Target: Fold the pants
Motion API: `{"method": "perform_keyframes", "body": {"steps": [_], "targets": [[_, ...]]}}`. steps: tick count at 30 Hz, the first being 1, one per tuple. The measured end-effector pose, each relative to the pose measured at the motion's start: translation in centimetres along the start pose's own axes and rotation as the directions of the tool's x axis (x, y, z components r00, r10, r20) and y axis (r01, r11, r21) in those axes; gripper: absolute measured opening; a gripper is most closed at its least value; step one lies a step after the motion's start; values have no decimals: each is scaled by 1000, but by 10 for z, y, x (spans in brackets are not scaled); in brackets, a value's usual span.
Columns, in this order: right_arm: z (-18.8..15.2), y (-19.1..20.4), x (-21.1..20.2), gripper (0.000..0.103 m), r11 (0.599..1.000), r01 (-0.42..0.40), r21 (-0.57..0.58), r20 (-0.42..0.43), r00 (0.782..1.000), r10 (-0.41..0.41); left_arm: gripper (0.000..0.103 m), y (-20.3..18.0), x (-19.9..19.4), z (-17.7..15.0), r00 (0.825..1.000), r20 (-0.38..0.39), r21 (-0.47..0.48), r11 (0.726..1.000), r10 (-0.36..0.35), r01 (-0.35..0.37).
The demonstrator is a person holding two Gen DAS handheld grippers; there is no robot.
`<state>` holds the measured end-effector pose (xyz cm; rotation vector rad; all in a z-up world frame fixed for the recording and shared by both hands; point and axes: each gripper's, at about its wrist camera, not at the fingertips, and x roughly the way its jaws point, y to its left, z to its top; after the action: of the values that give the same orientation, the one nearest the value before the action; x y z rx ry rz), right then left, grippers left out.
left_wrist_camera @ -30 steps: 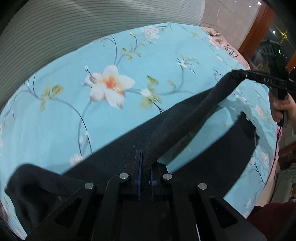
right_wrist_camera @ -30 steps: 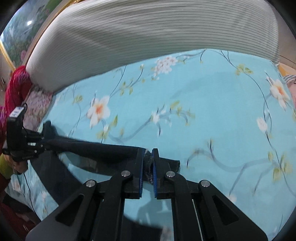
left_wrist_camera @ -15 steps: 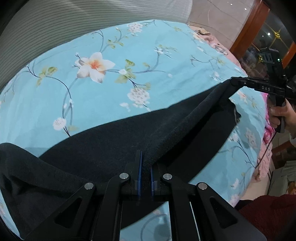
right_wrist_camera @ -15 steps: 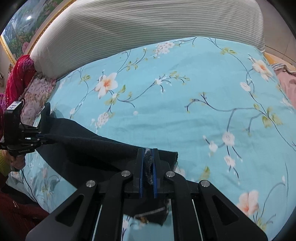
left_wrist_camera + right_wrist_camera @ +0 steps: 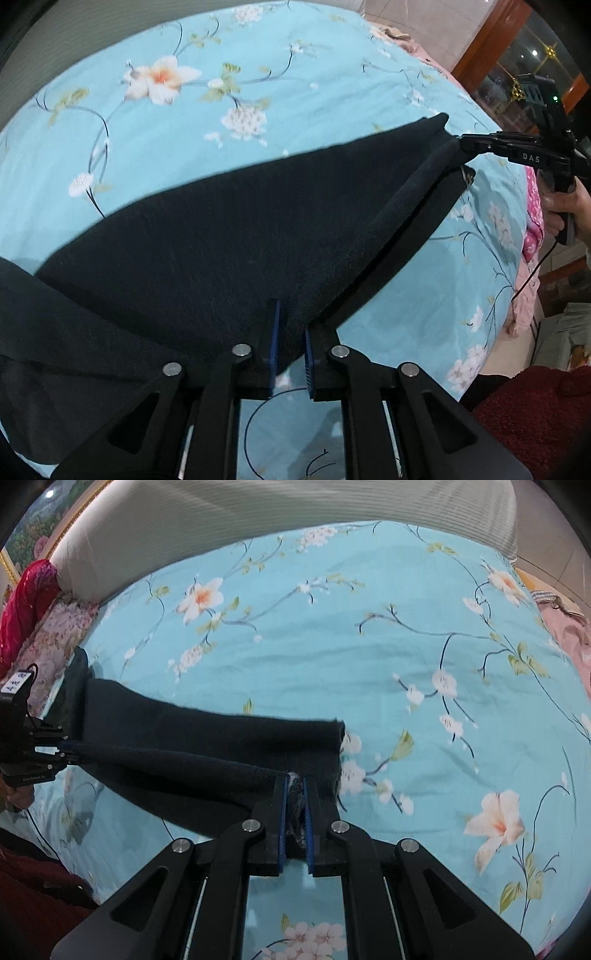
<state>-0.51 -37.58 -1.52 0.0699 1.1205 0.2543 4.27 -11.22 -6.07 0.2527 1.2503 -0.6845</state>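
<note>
Black pants (image 5: 229,243) lie partly on a blue floral bedsheet (image 5: 258,55). My left gripper (image 5: 290,325) is shut on the near edge of the pants. My right gripper (image 5: 294,794) is shut on the other end of the same edge, by the hem (image 5: 334,749). The held edge runs taut and raised between the two grippers, over a lower layer of the pants (image 5: 207,723) that lies flat on the sheet. The right gripper (image 5: 461,142) shows at the right in the left wrist view; the left gripper (image 5: 72,751) shows at the left in the right wrist view.
A grey striped headboard cushion (image 5: 258,513) runs along the far side of the bed. A pink floral pillow (image 5: 55,635) and red fabric (image 5: 26,602) sit at the left. Pink bedding (image 5: 532,206) and a wooden cabinet (image 5: 498,48) are at the right edge.
Both grippers have carried the held edge forward and down over the bed. More of the pants now lies flat on the sheet, with the upper layer coming over the lower one.
</note>
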Motion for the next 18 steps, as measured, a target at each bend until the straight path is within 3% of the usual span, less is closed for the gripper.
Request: {"method": "perform_keyframes", "body": {"steps": [3,5,7,13,18], "targets": [[-6,-2,9,15,1000,1,30,-58,998,0,30,6,9,-7,999,-38,-37,999,-19,17],[-11,-3,8,29,998,20,53,-68,998,-17,42,7,7,-11,999,-40,-50,999,-16,14],[-14,-2,2,52,996,43,80,-68,997,-37,48,7,2,-16,999,-28,-66,998,-16,14],[-9,5,-32,53,985,-20,171,59,998,10,61,22,-28,-27,1000,31,-176,984,1,4],[13,41,-29,53,983,-124,139,106,988,109,68,49,-54,-31,996,64,-295,955,60,-39]]}}
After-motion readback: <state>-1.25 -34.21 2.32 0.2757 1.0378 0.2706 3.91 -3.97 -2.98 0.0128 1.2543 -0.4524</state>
